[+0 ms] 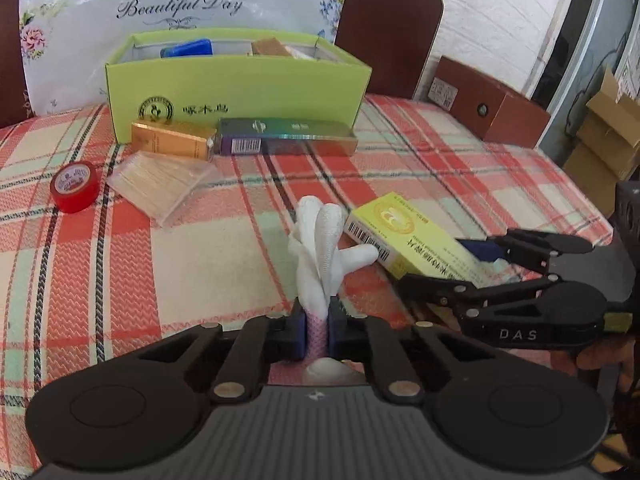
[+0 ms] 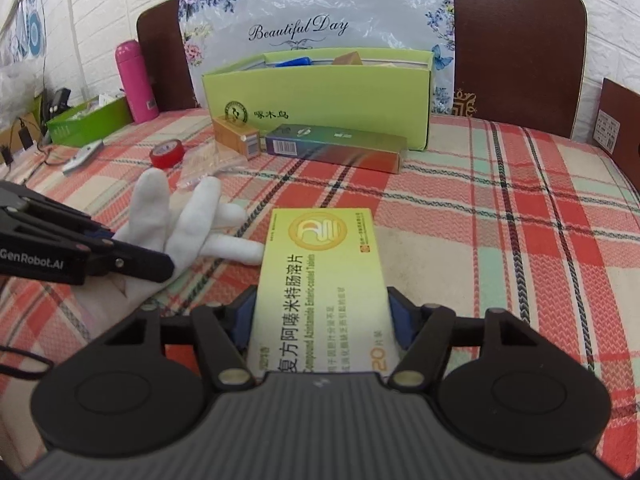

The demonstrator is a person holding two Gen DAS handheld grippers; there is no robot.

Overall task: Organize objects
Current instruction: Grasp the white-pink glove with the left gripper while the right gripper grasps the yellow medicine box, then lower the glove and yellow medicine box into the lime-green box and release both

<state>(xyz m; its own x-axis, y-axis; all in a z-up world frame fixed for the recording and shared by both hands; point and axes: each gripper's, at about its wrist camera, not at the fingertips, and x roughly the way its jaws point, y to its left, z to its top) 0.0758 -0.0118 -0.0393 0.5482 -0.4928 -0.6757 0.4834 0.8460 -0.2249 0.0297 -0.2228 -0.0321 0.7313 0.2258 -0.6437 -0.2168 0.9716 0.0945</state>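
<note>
My left gripper [image 1: 316, 320] is shut on the cuff of a white glove [image 1: 320, 240], whose fingers stick up above the plaid tablecloth [image 1: 200, 248]. A flat yellow medicine box [image 2: 320, 256] lies lengthwise between the blue pads [image 2: 245, 308] of my right gripper [image 2: 320, 306], and both pads press on its long sides. In the left wrist view the right gripper [image 1: 440, 266] comes in from the right around that yellow box [image 1: 404, 236]. An open green carton [image 1: 240, 84] stands at the back of the table with a blue item and a tan item inside.
In front of the carton lie an orange box [image 1: 172, 138] and a long purple-green box [image 1: 288, 136]. A red tape roll [image 1: 74, 186] and a clear packet of sticks [image 1: 160, 180] sit at the left. A pink bottle [image 2: 134, 80], green tray [image 2: 88, 124] and brown box [image 1: 492, 104] flank the table.
</note>
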